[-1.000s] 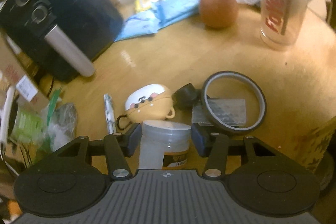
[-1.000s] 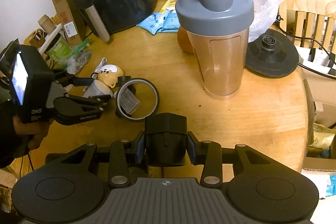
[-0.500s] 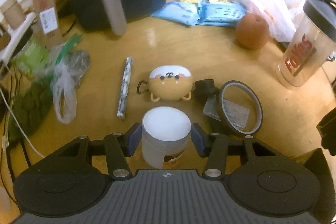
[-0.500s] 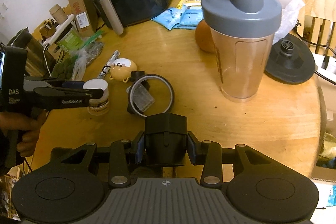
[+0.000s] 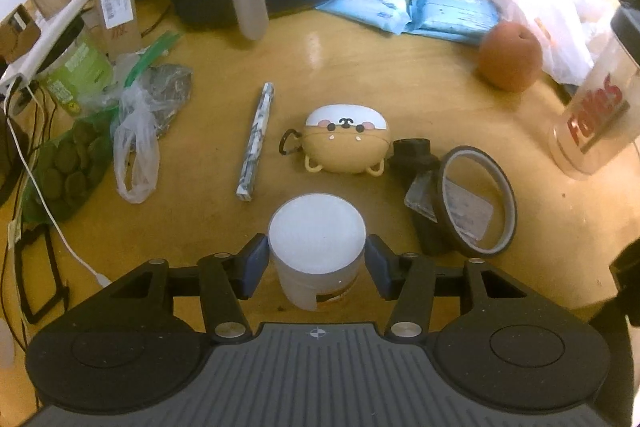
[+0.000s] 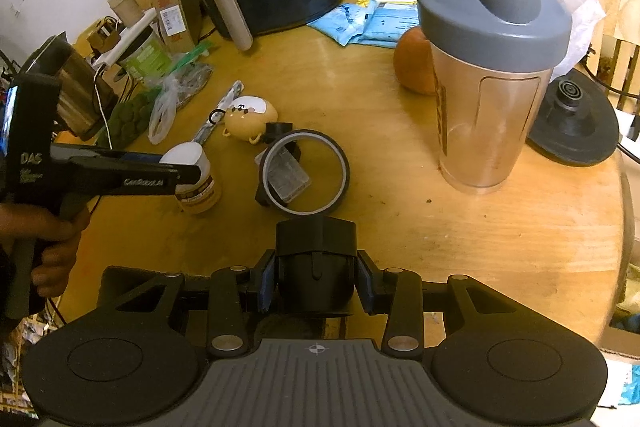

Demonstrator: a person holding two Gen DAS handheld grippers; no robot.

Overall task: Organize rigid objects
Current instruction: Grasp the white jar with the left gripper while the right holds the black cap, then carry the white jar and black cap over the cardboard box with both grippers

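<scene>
The left gripper [image 5: 316, 269] has a small white-lidded jar [image 5: 317, 242] upright between its pads, standing on the wooden table [image 5: 400, 75]; they sit at its sides, but I cannot tell if they press. The jar stands just in front of the bear-faced case [image 5: 343, 141], with the pen [image 5: 256, 143] beside it. The right gripper [image 6: 316, 281] pinches a black cylinder [image 6: 316, 267] near the tape ring [image 6: 306, 173], clear of the jar

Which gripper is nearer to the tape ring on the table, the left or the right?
The right, it seems. The right gripper, holding a black cap, sits just before the tape ring. The left gripper is off to one side, around a white jar.
</scene>
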